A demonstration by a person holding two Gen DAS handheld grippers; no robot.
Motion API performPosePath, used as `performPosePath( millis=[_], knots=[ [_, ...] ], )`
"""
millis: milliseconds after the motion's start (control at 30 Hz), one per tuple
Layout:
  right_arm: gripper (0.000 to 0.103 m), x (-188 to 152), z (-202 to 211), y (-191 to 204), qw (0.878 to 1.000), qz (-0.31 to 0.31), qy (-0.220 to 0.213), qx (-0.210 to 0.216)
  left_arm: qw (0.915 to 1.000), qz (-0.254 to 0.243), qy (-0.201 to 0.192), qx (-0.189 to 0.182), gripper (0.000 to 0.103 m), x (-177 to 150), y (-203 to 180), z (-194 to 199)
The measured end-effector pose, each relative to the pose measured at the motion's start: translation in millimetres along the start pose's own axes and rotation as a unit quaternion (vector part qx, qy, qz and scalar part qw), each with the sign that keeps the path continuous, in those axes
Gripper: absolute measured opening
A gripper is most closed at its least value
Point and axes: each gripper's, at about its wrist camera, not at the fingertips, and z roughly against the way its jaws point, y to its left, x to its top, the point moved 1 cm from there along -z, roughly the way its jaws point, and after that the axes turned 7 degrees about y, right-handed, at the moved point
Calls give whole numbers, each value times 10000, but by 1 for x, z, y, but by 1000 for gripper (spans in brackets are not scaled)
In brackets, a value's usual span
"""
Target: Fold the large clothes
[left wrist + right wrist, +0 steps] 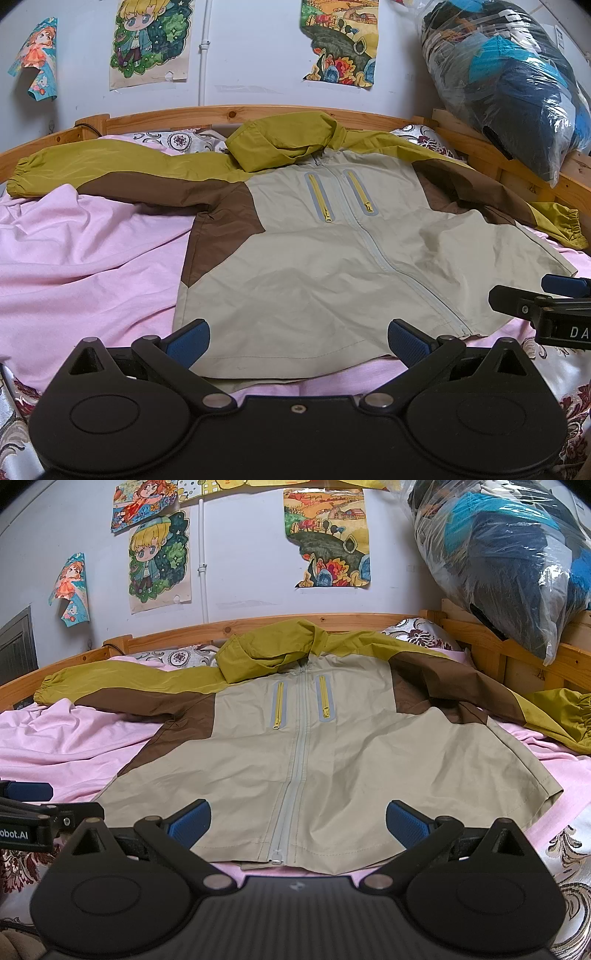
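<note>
- Across the centre of both frames, the jacket point(332, 251) lies front-up and zipped on the pink sheet point(85, 251), hood point(284, 144) bunched at the collar, sleeves spread toward upper left and right.
- Lower centre of the left view: the left gripper point(297, 341) hovers at the hem with jaws released, holding nothing; the right gripper point(298, 821) does likewise near the zipper point(301, 746) end.
- Risk: the shell fabric looks slick, so a shallow pinch at the hem may slip out mid-lift.
- Risk: a deep pinch may catch the loose sheet beneath and drag it into the fold.
- Risk: the far right sleeve point(546, 709), crumpled near the bed rail point(491, 642), may fold unevenly.
- Risk: the lumpy hood may keep the fold from lying flat.
</note>
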Motion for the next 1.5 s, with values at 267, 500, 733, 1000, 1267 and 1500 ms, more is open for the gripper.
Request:
performPosePath(
  millis=[267, 500, 733, 1000, 1267, 1500],
  knots=[
    [103, 0, -1, -1, 10000, 1, -7, -5, 10000, 2, 3, 0, 102, 0, 0, 0],
    [103, 0, -1, -1, 10000, 10, -1, -21, 10000, -6, 25, 3, 102, 0, -2, 0],
    [103, 1, -3, -4, 9994, 34, 52, -353, 9997, -47, 196, 119, 102, -2, -7, -7],
    [103, 21, -16, -11, 9852, -176, 496, -1631, 9997, 34, 207, 138, 102, 25, -4, -12],
    [103, 42, -13, -6, 9823, -150, 596, -1767, 9997, 15, 149, 194, 102, 51, -12, -19],
    [103, 61, -12, -13, 9820, -93, 468, -1829, 9996, 45, 234, 149, 102, 70, -18, -27]
  ],
)
